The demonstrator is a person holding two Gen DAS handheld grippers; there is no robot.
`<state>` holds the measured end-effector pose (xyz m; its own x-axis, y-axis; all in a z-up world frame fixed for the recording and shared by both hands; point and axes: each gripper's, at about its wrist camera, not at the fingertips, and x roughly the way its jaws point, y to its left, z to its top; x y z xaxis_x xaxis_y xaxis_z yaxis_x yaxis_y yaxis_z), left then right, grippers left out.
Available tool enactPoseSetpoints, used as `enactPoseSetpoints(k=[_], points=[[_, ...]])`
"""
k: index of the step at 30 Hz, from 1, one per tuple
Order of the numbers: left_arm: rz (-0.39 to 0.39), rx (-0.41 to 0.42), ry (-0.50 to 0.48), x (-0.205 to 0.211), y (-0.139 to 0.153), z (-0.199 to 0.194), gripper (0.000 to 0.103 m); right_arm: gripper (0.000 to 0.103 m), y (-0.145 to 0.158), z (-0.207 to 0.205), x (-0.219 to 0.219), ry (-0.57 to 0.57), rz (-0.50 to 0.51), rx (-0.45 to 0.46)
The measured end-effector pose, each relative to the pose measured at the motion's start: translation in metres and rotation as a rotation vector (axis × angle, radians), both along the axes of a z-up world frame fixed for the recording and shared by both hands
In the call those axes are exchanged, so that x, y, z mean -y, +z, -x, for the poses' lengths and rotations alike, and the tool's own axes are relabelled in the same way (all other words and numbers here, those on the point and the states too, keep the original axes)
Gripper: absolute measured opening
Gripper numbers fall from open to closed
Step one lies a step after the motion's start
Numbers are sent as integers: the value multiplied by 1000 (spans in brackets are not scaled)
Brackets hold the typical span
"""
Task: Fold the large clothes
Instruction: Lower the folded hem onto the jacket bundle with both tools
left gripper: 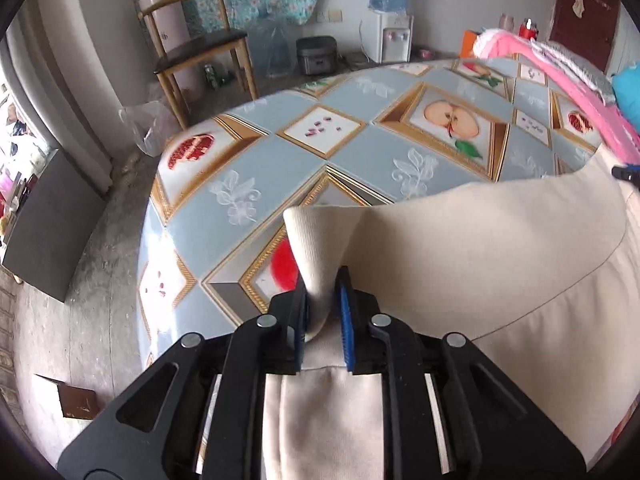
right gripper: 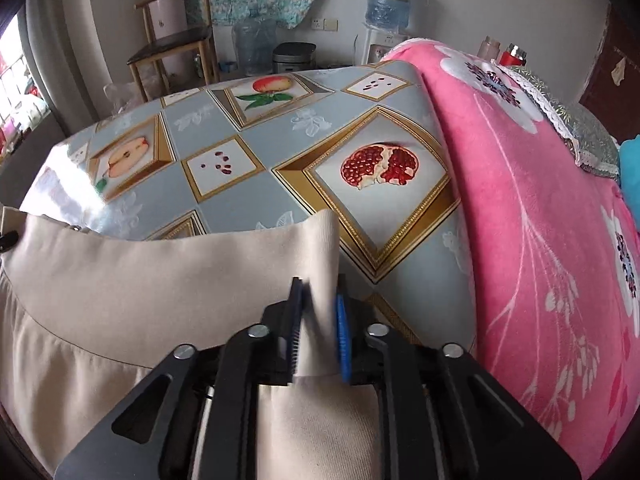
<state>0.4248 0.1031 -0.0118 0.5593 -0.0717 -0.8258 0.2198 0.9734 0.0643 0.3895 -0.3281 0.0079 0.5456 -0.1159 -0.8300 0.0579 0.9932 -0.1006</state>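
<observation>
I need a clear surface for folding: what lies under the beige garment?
Under the beige garment is the fruit-print tablecloth, visible beyond its folded edge. Anything beneath the fabric itself is covered.

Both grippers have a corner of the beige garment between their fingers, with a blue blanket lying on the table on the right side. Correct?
Almost. The blanket is pink with white flowers, not blue; the right wrist view shows it. The rest stands: left gripper and right gripper each have the beige garment between their fingers.

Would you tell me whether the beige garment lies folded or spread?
Folded: the beige garment has one layer doubled over another, its seamed edge showing beneath.
</observation>
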Motion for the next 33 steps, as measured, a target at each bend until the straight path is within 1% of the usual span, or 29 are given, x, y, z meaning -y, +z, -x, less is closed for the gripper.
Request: enactPoseSetpoints(k=[2, 4, 6, 8, 10, 12, 13, 15, 16, 17, 18, 19, 20, 21, 22, 25, 27, 28, 29, 31, 32, 33], points=[[14, 40, 43, -12, 18, 10, 19, 38, 17, 18, 12, -31, -16, 51], [24, 83, 57, -23, 36, 25, 19, 39, 39, 44, 22, -52, -30, 101], [34, 114, 37, -28, 51, 47, 19, 39, 58, 74, 22, -31, -36, 144], [64, 106, -19, -25, 59, 76, 19, 39, 69, 110, 12, 39, -48, 157], [104, 69, -66, -21, 58, 103, 19, 38, 63, 144, -3, 121, -94, 128], [145, 22, -95, -16, 48, 127, 19, 36, 46, 166, -13, 158, -114, 74], [147, -3, -96, -14, 38, 139, 19, 35, 31, 175, -16, 161, -110, 38], [116, -49, -65, -13, 13, 150, 19, 33, -1, 183, -12, 123, -110, -36], [106, -67, -47, -15, 0, 152, 21, 33, -13, 183, -7, 113, -127, -49], [125, -55, -41, -20, -6, 154, 21, 33, -17, 184, 0, 99, -173, -33], [143, -37, -36, -23, -6, 156, 21, 33, -16, 181, 6, 78, -222, -40], [131, -36, -26, -24, -5, 158, 21, 33, -13, 181, 9, 60, -240, -43], [110, -27, -16, -23, -1, 160, 20, 33, -7, 182, 7, 51, -223, -39], [98, -14, -16, -23, 5, 164, 20, 33, 1, 185, 2, 44, -177, -31], [103, 4, -25, -23, 14, 169, 20, 33, 7, 189, -4, 48, -149, -20], [131, 67, -70, -12, 39, 183, 20, 33, 30, 198, -36, 119, -179, 51], [157, 75, -111, 7, 45, 186, 21, 34, 35, 197, -65, 181, -194, 74], [163, 69, -132, 20, 45, 187, 24, 34, 34, 194, -80, 208, -207, 79], [169, 55, -147, 33, 42, 187, 31, 34, 27, 190, -98, 234, -217, 74], [182, 13, -164, 59, 29, 185, 41, 34, 14, 186, -127, 268, -238, 56], [186, -10, -165, 69, 21, 185, 42, 34, 5, 182, -143, 290, -253, 44], [177, -36, -164, 79, 10, 182, 42, 34, -5, 180, -158, 301, -231, 35]])
